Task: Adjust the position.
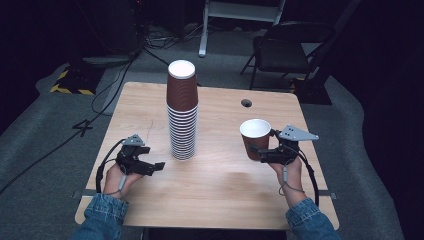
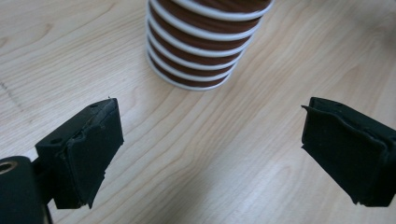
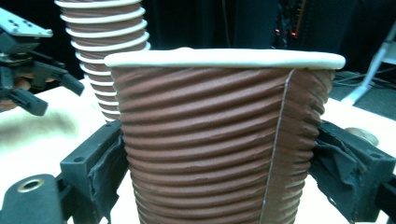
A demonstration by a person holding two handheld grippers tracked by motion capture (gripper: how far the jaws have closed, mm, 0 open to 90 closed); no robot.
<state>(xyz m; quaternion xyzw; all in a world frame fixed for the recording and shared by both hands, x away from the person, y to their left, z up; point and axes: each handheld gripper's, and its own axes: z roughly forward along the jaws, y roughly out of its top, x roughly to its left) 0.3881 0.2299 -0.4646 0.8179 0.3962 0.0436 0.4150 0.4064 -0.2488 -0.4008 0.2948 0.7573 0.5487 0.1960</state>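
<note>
The wooden table lies bare between the hands. The cup stack stands mid-table, away from every edge. The right gripper clamps an upright brown cup near the right edge. The left gripper, jaws wide and empty, sits beside the stack.

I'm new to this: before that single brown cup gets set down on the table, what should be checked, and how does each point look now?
1. Single cup upright, mouth up: ok.
2. Right hand-held gripper has the cup between its jaws, pads at the ribbed wall: ok; how firmly they press, cannot tell.
3. Bare table near the cup to land on: ok.
4. Cup stack stands apart from the single cup: ok.
5. Left hand-held gripper open, nothing between its jaws, short of the stack's base: ok.
6. Cup bottom touching the table: cannot tell.
</note>
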